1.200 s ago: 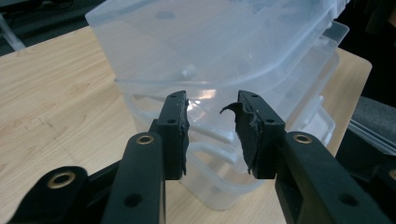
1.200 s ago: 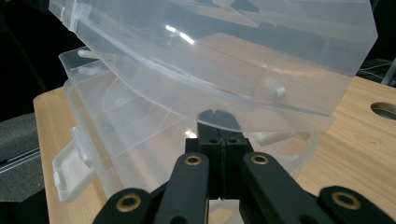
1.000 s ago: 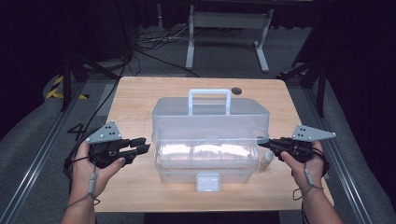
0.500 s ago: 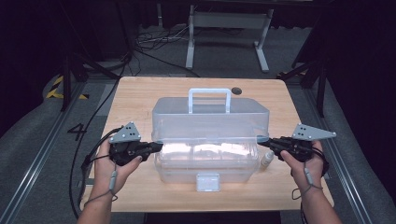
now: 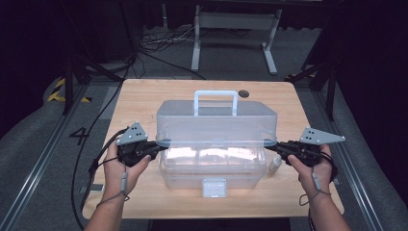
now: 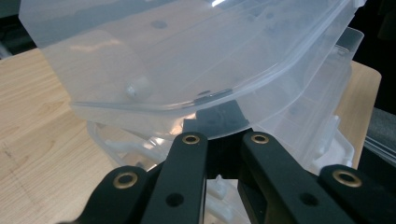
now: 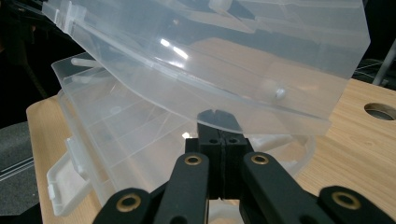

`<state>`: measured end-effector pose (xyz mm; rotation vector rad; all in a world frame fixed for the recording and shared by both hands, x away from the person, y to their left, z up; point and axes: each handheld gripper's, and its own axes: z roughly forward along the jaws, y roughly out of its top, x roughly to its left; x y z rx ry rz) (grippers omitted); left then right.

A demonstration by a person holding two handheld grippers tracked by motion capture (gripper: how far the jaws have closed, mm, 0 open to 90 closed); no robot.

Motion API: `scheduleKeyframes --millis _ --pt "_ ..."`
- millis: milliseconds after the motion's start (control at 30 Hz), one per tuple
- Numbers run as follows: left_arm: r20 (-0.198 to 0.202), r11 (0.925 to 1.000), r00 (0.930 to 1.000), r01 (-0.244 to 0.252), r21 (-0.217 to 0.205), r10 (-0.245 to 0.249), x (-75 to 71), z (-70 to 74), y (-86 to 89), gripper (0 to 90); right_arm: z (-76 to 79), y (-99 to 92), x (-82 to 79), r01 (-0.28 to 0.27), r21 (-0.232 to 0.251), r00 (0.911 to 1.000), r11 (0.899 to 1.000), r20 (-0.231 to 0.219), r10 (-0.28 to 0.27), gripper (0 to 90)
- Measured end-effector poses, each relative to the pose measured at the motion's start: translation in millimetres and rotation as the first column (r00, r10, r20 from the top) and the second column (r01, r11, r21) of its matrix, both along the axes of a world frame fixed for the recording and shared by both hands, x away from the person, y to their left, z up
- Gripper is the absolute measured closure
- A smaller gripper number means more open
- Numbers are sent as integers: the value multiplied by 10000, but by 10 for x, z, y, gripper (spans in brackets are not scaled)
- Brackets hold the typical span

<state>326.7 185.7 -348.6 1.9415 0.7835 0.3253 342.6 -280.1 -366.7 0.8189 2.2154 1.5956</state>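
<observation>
High view: clear plastic box [image 5: 216,144] mid-surface [image 5: 144,96], lid [image 5: 216,122] raised; left gripper [image 5: 156,147] and right gripper [image 5: 274,147] at the lid's two ends.
Left gripper view: jaws just closed, pinching lid edge [image 6: 201,98].
Right gripper view: jaws tight together on lid rim [image 7: 280,116].

A black "4" [image 5: 79,135] is marked on the grey floor [image 5: 38,144], left of the desk [image 5: 139,96]. Nothing else is legible.
</observation>
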Motion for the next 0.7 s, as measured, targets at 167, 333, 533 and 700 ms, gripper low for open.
scheduleKeyframes --millis 167,333,533,700 --pt "-52 10000 10000 -54 -28 54 6 10 6 900 0 4 -1 -11 -22 10000 10000 -13 11 900" --pt "-6 9999 10000 -96 87 96 24 36 15 900 5 12 -10 -49 -48 10000 10000 -1 49 900" --pt "116 9998 9997 -193 48 193 73 86 19 900 26 -3 -31 64 -171 10000 9998 -5 -64 900" --pt "210 9997 9995 -236 -17 237 133 146 20 900 36 -46 -62 251 -154 9997 9996 14 -251 900"
